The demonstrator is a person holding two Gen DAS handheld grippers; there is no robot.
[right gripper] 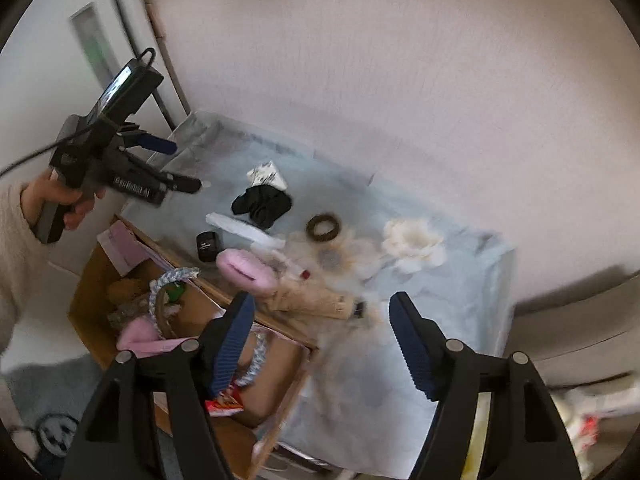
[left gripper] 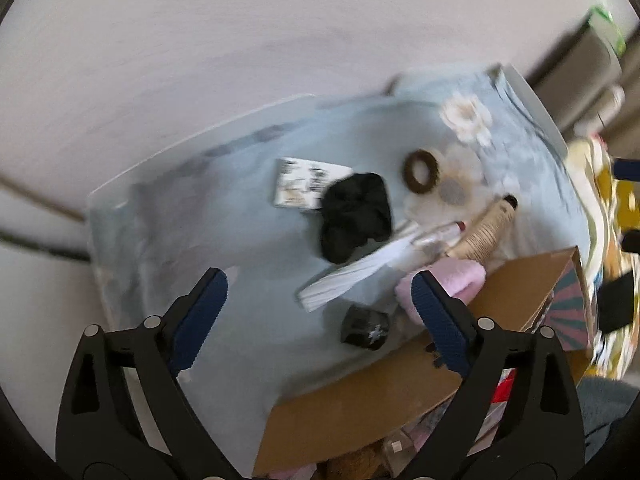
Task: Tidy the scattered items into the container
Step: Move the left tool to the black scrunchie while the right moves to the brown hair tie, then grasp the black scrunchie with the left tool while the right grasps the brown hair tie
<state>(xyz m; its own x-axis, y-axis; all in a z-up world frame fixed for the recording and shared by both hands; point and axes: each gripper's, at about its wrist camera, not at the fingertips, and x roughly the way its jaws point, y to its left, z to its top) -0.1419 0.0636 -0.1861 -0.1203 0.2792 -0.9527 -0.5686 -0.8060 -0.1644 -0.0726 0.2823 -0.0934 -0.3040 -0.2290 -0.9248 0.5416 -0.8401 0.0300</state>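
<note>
A cardboard box (left gripper: 400, 392) (right gripper: 96, 280) stands beside a table with a light blue cloth (left gripper: 200, 240) (right gripper: 400, 360). On the cloth lie a black scrunchie (left gripper: 354, 216) (right gripper: 262, 202), a brown ring (left gripper: 420, 171) (right gripper: 323, 227), a printed card (left gripper: 304, 182) (right gripper: 267, 174), a white paper strip (left gripper: 352, 276) (right gripper: 244, 230), a small black jar (left gripper: 365, 327) (right gripper: 209, 245), a pink fuzzy item (left gripper: 448, 284) (right gripper: 246, 270) and a beige tube (left gripper: 484, 228) (right gripper: 316, 300). My left gripper (left gripper: 320, 312) (right gripper: 168, 160) is open and empty above the cloth. My right gripper (right gripper: 324, 344) is open and empty above the box edge.
The box holds a beaded headband (right gripper: 172, 280), pink items (right gripper: 138, 336) and a red packet (right gripper: 224, 402). A white fabric flower (left gripper: 466, 118) (right gripper: 414, 246) lies on the cloth. A wall stands behind the table. A patterned yellow cloth (left gripper: 612, 240) lies at the right.
</note>
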